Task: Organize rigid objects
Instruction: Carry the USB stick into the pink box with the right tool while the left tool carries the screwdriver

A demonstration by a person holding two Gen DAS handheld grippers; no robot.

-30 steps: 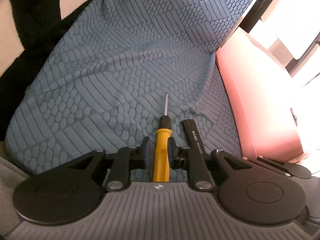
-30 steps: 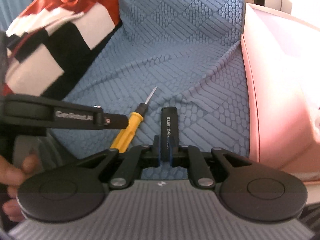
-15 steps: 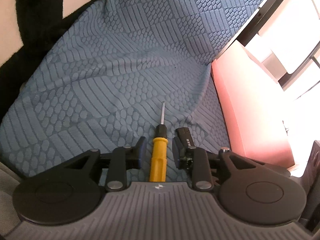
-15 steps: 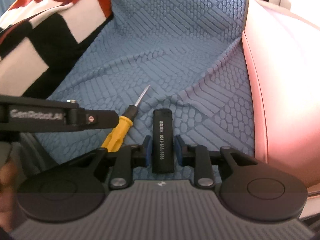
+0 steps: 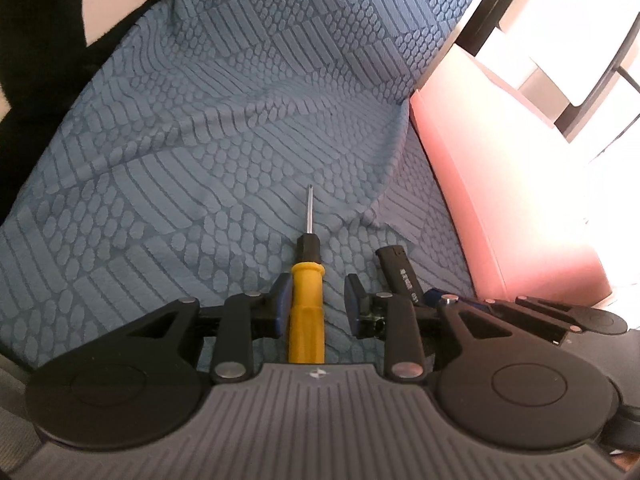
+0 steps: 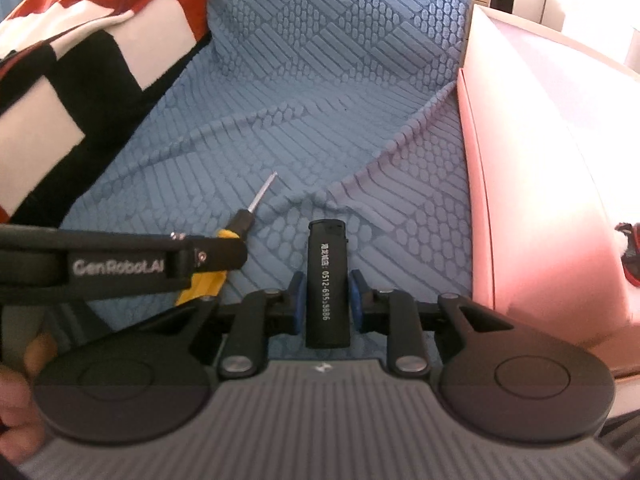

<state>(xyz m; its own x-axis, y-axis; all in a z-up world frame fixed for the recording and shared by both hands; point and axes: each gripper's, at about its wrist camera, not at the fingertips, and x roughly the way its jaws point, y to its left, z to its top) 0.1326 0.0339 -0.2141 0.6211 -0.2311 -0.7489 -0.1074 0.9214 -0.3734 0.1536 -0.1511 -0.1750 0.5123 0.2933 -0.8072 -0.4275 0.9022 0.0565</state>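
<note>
A yellow-handled screwdriver [image 5: 306, 308] lies on the blue textured cloth [image 5: 224, 128], tip pointing away. My left gripper [image 5: 318, 300] is open; the handle lies between its jaws, against the left pad with a gap at the right pad. A black lighter [image 6: 326, 284] with white print lies on the cloth between the jaws of my right gripper [image 6: 325, 300], which stand just apart from its sides. The lighter also shows in the left wrist view [image 5: 400, 272], and the screwdriver in the right wrist view [image 6: 240, 224], partly hidden by the left gripper's arm.
A pink box [image 6: 540, 168] stands along the right edge of the cloth, also in the left wrist view [image 5: 492, 184]. A red, white and black blanket [image 6: 72, 80] lies at the left. A red item [image 6: 630, 256] shows at the far right.
Both grippers have opened: the left let go of the screwdriver handle and the right let go of the lighter. Both objects now rest on the cloth, and the grippers have drawn back slightly.
</note>
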